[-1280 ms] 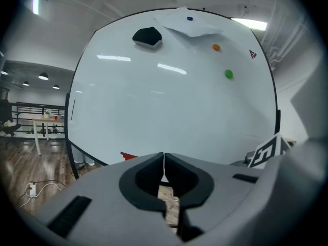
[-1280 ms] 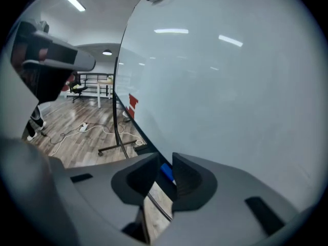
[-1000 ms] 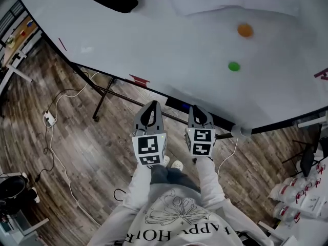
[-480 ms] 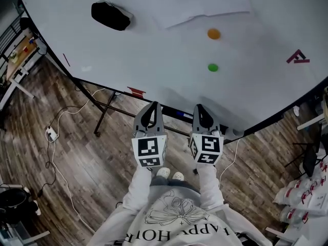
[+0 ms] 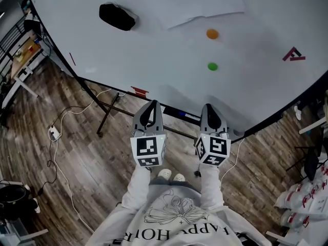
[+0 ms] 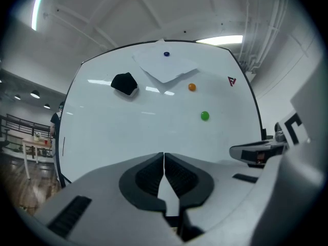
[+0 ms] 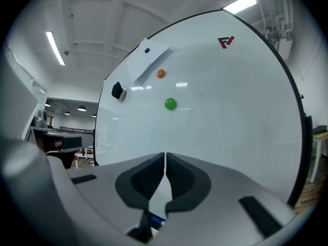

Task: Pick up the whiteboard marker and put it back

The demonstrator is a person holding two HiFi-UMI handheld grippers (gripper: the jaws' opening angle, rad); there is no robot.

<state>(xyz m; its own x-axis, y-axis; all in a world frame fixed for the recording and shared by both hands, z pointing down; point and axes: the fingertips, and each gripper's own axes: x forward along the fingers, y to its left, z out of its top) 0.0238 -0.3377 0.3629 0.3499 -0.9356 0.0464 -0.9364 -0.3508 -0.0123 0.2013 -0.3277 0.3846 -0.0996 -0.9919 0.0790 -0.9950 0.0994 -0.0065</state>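
A big whiteboard [image 5: 154,60] stands upright before me. On the ledge along its lower edge lies a dark marker with a blue part [image 5: 179,112], between the two gripper tips in the head view. A small blue bit [image 7: 156,221] shows low through the right jaws' gap. My left gripper [image 5: 151,104] and right gripper [image 5: 207,108] are held side by side just short of the board. Both are shut with nothing between the pads. The left gripper [image 6: 164,160] faces the bare board, and so does the right gripper [image 7: 165,160].
On the board sit a black eraser [image 5: 118,16], a paper sheet [image 5: 189,1], an orange magnet [image 5: 212,34], a green magnet [image 5: 212,66] and a red logo [image 5: 293,55]. The board's stand and cables [image 5: 61,137] lie on the wooden floor. White bags [image 5: 307,199] stand at right.
Both grippers have risen along the board's lower edge, and the right one has drifted to the right, away from the left. Both stay shut.
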